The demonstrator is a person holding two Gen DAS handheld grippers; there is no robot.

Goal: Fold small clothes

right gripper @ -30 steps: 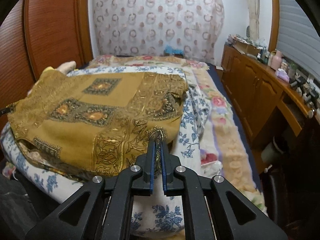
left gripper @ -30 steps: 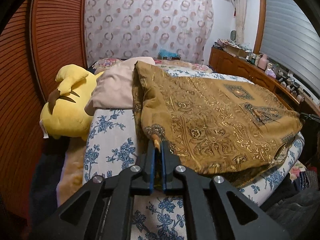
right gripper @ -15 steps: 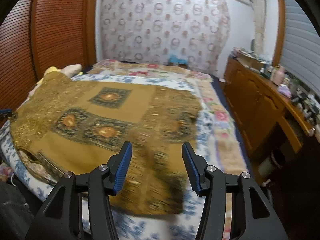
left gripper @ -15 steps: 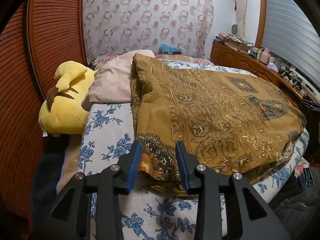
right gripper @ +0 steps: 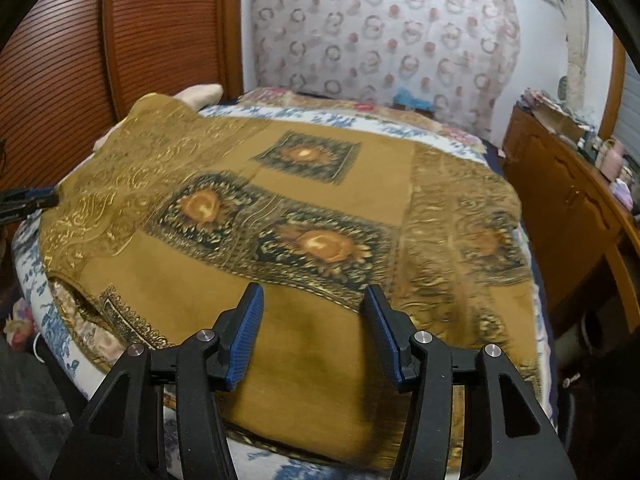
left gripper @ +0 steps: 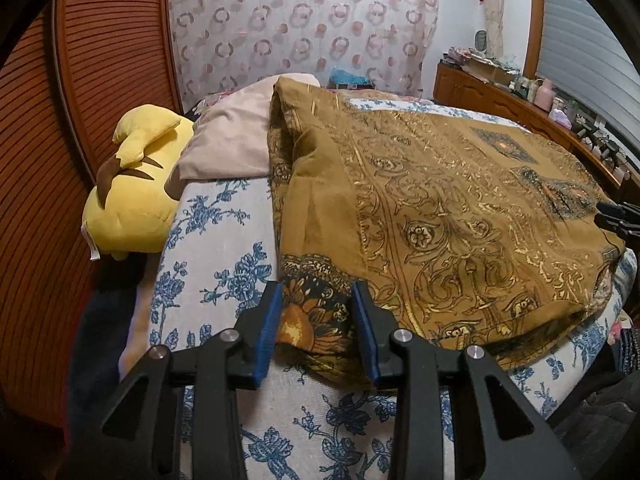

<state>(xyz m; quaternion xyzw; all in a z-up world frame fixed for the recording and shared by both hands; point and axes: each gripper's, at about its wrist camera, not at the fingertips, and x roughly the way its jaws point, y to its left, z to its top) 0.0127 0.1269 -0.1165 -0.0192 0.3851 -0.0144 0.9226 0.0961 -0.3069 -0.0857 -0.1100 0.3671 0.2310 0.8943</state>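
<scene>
The ochre patterned garment [right gripper: 280,208] is lying spread across the near end of the bed [left gripper: 224,240], folded over so far, with one corner hanging over the bed's near edge. The left gripper [left gripper: 318,320] is hovering with its jaws partly apart, that corner lying loose between them, unclamped. The right gripper [right gripper: 312,328] is standing about half open above the cloth, gripping nothing. Further folds are probably remaining, since the garment is covering much of the bed.

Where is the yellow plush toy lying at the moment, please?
In the left wrist view, the yellow plush toy lies at the bed's left edge against the wooden slatted door, beside the beige pillow and left of the brown patterned garment.
</scene>
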